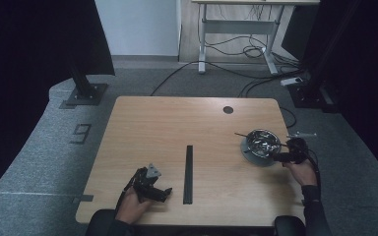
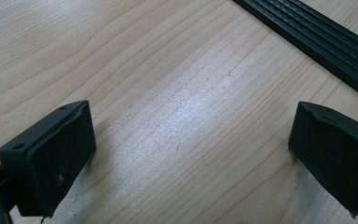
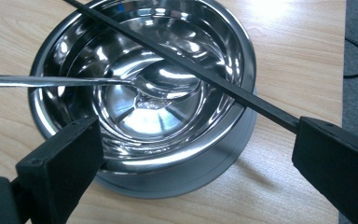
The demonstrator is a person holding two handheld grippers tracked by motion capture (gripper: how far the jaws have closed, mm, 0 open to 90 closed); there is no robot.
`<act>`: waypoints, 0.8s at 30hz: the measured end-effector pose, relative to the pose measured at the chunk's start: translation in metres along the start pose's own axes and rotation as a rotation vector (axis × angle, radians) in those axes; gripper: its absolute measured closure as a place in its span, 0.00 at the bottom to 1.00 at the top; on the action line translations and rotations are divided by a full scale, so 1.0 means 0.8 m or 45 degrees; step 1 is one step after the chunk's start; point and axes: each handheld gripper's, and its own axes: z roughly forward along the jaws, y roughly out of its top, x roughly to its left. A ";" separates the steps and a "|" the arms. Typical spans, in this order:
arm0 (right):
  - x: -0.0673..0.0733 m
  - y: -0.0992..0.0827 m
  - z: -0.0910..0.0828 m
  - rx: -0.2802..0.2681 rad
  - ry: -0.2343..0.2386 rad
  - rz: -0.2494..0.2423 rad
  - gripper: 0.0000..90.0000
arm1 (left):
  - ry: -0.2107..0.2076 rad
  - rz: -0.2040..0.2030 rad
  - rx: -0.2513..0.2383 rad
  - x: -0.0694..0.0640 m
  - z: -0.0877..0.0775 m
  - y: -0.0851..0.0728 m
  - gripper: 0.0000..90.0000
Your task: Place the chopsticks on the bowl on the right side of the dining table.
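Steel bowl sits near the surface's right edge, w/ spoon inside and black stick across the rim. Right gripper jaws spread just beside it. Bowl looks stiff, slippery; take the rim. Left gripper jaws spread over bare wood.

Steel bowl, spoon inside, black stick across.

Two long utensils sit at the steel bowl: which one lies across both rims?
The black stick: it bridges the bowl from rim to rim. The spoon instead dips inside, its scoop resting at the bottom.
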 end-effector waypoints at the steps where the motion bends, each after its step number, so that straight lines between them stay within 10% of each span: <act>1: 0.000 0.001 0.000 0.000 -0.007 -0.002 0.03 | 0.000 0.000 0.000 0.000 0.000 0.000 0.00; 10: 0.025 0.031 -0.005 -0.018 -0.077 -0.059 0.03 | 0.001 0.000 0.000 0.000 0.000 0.000 0.00; 24: 0.045 0.094 0.053 0.036 -0.166 -0.037 0.00 | 0.001 0.001 0.000 0.000 0.000 0.000 0.00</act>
